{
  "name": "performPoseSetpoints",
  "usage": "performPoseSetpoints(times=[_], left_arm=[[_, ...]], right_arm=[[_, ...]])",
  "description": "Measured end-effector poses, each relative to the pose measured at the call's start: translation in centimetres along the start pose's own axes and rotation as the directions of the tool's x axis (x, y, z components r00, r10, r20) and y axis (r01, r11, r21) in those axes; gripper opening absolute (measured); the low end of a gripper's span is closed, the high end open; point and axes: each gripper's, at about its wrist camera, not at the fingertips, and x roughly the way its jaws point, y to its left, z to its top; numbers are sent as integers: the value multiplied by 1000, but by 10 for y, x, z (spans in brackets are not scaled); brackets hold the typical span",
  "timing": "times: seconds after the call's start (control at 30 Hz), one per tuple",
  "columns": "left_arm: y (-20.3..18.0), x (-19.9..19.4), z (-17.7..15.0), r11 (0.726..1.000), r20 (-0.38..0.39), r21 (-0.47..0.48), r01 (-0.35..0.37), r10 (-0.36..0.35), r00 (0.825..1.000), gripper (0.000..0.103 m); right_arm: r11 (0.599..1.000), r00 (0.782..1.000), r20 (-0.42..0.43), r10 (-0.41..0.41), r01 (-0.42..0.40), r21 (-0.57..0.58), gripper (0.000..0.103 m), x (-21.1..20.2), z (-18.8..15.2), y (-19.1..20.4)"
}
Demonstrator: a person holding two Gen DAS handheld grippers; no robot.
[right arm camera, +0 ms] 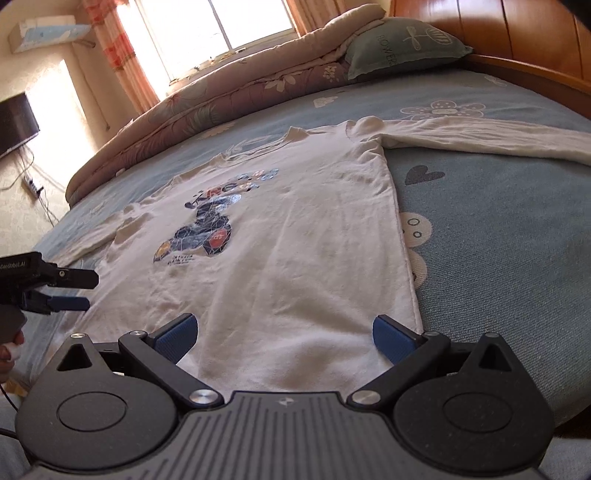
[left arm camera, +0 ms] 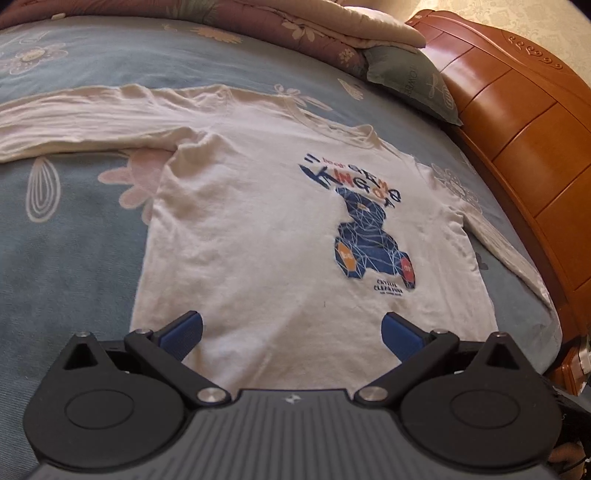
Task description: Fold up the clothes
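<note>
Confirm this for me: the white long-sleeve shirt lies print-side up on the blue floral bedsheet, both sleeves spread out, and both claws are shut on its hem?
Not quite. The white long-sleeve shirt does lie print-side up on the blue floral bedsheet with sleeves spread, but both claws are open and holding nothing. The left wrist view shows the left claw gaping over the hem; the right wrist view shows the right claw the same.

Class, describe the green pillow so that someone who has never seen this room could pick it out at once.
Start at the wooden headboard at the head of the bed. At its foot, on the blue flowered bedsheet, leans the green pillow, next to a rolled floral quilt. It alone is plain green, with printed lettering and a pale dandelion drawing.
</note>
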Motion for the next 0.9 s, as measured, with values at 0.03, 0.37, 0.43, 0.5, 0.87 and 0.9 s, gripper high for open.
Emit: performPoseSetpoints(times=[0.03, 0.37, 0.43, 0.5, 0.87, 0.9], left_arm=[[-1, -2, 4, 1000, 12, 6, -2, 2, 1000, 102], [14, -5, 38, 995, 63, -84, 58, -52, 997, 102], [27, -16, 43, 989, 98, -131, 74, -62, 993, 102], [44, -28, 49, 983, 135, -171, 70, -46, 990, 102], [177, -52, 51, 821, 351, -547, 162, 49, 935, 102], [191, -49, 47, 786, 361, -592, 178, 61, 930, 102]], right_arm=[[1000, 1000, -3, -10, 10, -2, 103, 1, 0, 2], [995, 996, -43, -85, 82, -65, 103, 8, 2, 19], [998, 997, -59, -53, 50, -46, 103, 7, 5, 20], [999, 997, -71, -10, 7, -36, 103, 5, 10, 23], [959, 958, -42, 285, -285, 15, 103, 10, 30, 23], [957, 957, -40, 289, -289, 5, 103, 11, 30, 25]])
